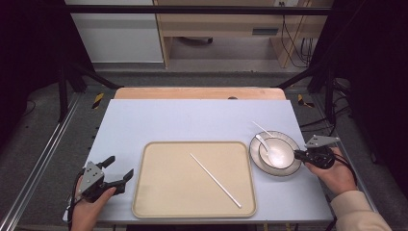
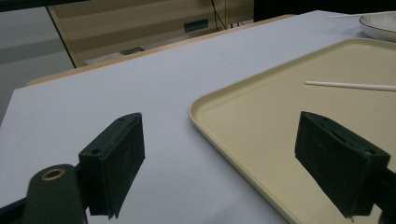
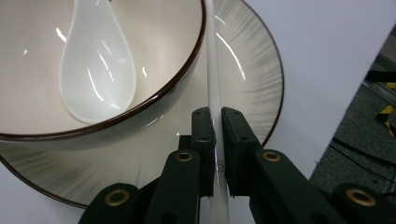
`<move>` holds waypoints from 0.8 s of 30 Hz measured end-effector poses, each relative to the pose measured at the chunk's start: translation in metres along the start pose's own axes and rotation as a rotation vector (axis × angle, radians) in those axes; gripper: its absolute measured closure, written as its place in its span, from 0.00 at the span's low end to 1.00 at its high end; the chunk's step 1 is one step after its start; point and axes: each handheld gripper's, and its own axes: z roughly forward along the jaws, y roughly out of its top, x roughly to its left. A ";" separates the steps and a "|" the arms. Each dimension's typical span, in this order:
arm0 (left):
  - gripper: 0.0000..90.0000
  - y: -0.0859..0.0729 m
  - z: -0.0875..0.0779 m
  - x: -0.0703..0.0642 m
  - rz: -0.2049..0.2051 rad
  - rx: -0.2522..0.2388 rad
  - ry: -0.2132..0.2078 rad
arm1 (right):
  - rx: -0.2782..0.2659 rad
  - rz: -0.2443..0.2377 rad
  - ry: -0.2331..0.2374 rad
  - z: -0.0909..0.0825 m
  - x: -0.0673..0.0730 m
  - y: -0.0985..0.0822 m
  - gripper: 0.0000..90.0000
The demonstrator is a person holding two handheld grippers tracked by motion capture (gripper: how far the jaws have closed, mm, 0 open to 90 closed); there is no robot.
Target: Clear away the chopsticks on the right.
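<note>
Pinching a thin white plastic chopstick (image 3: 214, 93) on the striped plate's (image 3: 252, 70) right rim, the right gripper (image 3: 218, 123) is nearer; the stick's long axis is running far-left, while the left gripper (image 2: 219, 158) is waiting spread.

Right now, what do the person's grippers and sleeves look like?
Both the left gripper and the right gripper are black with flat rectangular jaws, brass-ringed pivots and a grey three-cornered plate on top. The right forearm wears a beige sleeve.

thin white chopstick (image 3: 214, 88), lay across the plate rim beside the bowl, near end pinched between the right gripper's (image 3: 217, 122) jaws, far end pointed away
</note>
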 end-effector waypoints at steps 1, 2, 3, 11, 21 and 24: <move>0.17 0.000 0.000 0.000 0.000 -0.002 0.001 | -0.012 0.008 -0.008 -0.003 0.000 0.001 0.93; 0.17 0.000 0.000 0.000 0.000 -0.002 0.001 | -0.022 0.022 -0.019 -0.007 0.000 0.003 0.93; 0.17 0.000 0.000 0.000 0.000 -0.002 0.002 | -0.034 0.039 -0.033 -0.012 0.001 0.005 0.93; 0.17 0.000 0.000 -0.001 0.002 -0.002 0.002 | -0.208 0.083 -0.150 -0.067 0.029 0.040 0.93; 0.17 0.001 -0.002 -0.001 0.002 -0.007 0.001 | -0.304 0.011 -0.134 -0.113 0.105 0.100 0.93; 0.17 0.001 -0.002 -0.001 0.002 -0.007 0.002 | -0.309 -0.012 -0.116 -0.116 0.118 0.113 0.93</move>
